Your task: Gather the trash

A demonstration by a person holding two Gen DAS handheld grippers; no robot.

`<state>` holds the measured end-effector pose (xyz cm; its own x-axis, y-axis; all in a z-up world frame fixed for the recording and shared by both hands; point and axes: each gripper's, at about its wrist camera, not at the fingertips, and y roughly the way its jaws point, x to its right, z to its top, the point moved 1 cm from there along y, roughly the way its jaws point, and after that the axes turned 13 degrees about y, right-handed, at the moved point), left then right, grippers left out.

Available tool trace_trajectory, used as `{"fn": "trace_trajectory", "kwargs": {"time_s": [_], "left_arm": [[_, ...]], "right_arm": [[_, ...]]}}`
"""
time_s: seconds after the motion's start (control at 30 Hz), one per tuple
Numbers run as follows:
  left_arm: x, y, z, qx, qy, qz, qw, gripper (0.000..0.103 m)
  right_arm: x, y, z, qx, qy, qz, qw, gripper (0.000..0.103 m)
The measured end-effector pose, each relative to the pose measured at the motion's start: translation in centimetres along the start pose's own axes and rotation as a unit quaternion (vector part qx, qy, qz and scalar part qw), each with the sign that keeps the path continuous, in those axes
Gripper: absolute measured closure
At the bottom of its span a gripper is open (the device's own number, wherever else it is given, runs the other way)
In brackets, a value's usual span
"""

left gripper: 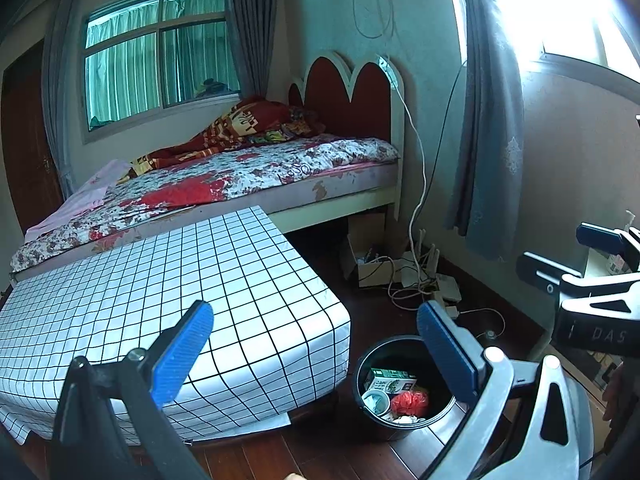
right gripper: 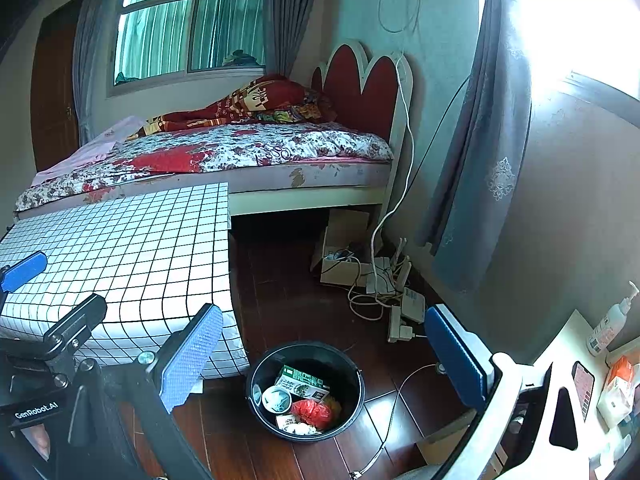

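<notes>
A black bucket (left gripper: 362,372) stands on the dark wood floor and also shows in the right wrist view (right gripper: 256,380). It holds trash: a green-and-white carton (right gripper: 302,384), a small white cup (right gripper: 276,399), a red crumpled wrapper (right gripper: 313,411) and white scraps. My left gripper (left gripper: 316,354) is open and empty, raised above the floor left of the bucket. My right gripper (right gripper: 324,356) is open and empty, above the bucket. The right gripper also shows at the right edge of the left wrist view (left gripper: 568,256).
A low table with a white grid cloth (left gripper: 168,300) stands left of the bucket, in front of a bed (left gripper: 240,172). Cables, a power strip and a cardboard box (right gripper: 344,260) lie by the wall. A side table (right gripper: 568,344) with a bottle, phone and tissues is at right.
</notes>
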<state>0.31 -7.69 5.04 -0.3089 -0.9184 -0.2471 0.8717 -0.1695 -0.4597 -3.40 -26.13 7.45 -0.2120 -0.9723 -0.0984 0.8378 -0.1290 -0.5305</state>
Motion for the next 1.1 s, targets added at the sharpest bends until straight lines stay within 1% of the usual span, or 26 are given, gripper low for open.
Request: {"fn": "trace_trajectory", "kwargs": {"time_s": [1.1], "left_arm": [[-0.14,-0.20,0.17,-0.001,0.004,-0.002,1.0000,0.001]], "right_arm": [[0.31,0.05,0.16,-0.002,0.003,-0.001,1.000,0.001]]}}
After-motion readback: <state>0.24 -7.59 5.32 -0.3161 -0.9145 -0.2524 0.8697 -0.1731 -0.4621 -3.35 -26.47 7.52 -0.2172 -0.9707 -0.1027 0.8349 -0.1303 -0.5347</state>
